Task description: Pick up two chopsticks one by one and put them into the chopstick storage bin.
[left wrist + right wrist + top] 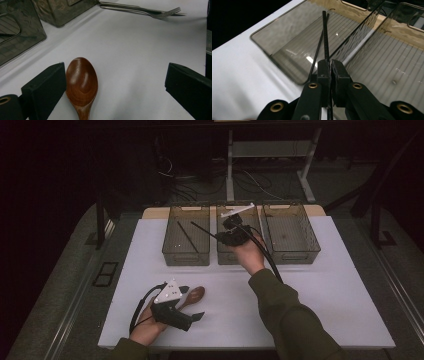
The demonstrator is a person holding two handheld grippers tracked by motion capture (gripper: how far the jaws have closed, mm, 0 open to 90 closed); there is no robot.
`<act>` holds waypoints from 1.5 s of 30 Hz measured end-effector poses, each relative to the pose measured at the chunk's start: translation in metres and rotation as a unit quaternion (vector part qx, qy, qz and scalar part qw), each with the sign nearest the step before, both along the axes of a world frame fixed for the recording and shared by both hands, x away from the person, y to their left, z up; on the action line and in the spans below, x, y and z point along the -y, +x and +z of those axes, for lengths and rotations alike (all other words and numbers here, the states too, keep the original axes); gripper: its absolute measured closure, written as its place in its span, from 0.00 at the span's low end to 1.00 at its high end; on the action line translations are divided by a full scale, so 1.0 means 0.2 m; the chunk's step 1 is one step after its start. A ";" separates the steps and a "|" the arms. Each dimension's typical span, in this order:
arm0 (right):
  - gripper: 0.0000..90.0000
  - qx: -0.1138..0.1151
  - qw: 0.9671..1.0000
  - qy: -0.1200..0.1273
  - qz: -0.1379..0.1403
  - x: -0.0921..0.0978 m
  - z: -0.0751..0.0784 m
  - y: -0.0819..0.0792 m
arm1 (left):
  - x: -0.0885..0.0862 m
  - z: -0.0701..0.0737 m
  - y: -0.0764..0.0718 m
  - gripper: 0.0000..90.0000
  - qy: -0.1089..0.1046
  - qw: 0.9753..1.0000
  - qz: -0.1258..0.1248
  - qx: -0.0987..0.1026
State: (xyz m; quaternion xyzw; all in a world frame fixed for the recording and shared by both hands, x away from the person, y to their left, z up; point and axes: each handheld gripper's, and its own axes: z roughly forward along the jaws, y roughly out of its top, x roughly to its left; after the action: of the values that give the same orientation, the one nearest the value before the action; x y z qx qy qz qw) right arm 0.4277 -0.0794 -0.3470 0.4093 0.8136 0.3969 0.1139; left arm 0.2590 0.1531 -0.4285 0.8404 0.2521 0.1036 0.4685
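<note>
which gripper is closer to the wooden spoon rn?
Left. The left gripper sits open around the wooden spoon, with the bowl touching or almost touching one jaw. The right gripper is far off over the bins, shut on a black chopstick.

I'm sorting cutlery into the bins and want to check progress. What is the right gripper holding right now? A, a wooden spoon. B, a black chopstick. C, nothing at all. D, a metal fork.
B: in the right gripper view the right gripper has its jaws shut on a thin black chopstick that points over the left bin, where another chopstick already lies.
</note>
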 end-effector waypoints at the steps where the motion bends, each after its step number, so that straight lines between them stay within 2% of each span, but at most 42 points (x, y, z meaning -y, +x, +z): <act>1: 0.96 -0.001 1.000 -0.002 -0.002 -0.02 0.00 0.02 | 0.00 0.00 0.00 0.03 -0.003 1.000 0.001 -0.001; 8: 0.96 -0.012 1.000 -0.018 -0.017 -0.16 -0.02 0.14 | 0.01 0.00 0.00 0.03 -0.004 1.000 -0.002 -0.002; 14: 0.96 -0.024 0.999 -0.028 -0.030 -0.28 -0.06 0.23 | 0.00 0.01 0.00 0.03 -0.004 1.000 -0.007 0.002; 21: 0.96 -0.044 0.998 -0.032 -0.041 -0.41 -0.11 0.29 | 0.01 0.01 0.00 0.03 -0.008 1.000 -0.009 0.000; 25: 0.95 -0.045 0.998 -0.036 -0.040 -0.45 -0.14 0.31 | 0.01 0.01 0.00 0.03 -0.006 1.000 -0.012 0.001; 30: 0.83 -0.042 0.998 -0.032 -0.035 -0.45 -0.15 0.32 | 0.01 0.01 0.00 0.03 -0.010 1.000 -0.008 0.000; 35: 0.72 -0.035 0.999 -0.025 -0.020 -0.42 -0.10 0.30 | 0.00 0.01 0.00 0.03 -0.010 1.000 -0.007 0.001; 38: 0.66 -0.035 0.999 -0.014 -0.005 -0.39 -0.07 0.27 | 0.00 0.01 0.00 0.03 -0.009 1.000 -0.007 0.002; 39: 0.60 -0.036 0.999 -0.013 0.000 -0.37 -0.06 0.26 | 0.00 0.01 0.00 0.03 -0.008 1.000 -0.008 0.003; 42: 0.53 -0.030 0.999 -0.017 0.011 -0.32 -0.04 0.22 | 0.00 0.01 0.01 0.03 -0.006 1.000 -0.007 0.004; 45: 0.48 -0.033 0.999 -0.014 0.022 -0.26 -0.02 0.18 | 0.00 0.01 0.00 0.03 -0.006 1.000 -0.006 0.002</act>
State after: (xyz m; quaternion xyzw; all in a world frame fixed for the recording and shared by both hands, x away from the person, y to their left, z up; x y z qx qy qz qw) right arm 0.4644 -0.0273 -0.3502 0.4023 0.8311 0.3746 0.0839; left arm 0.2597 0.1525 -0.4270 0.8388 0.2471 0.1007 0.4746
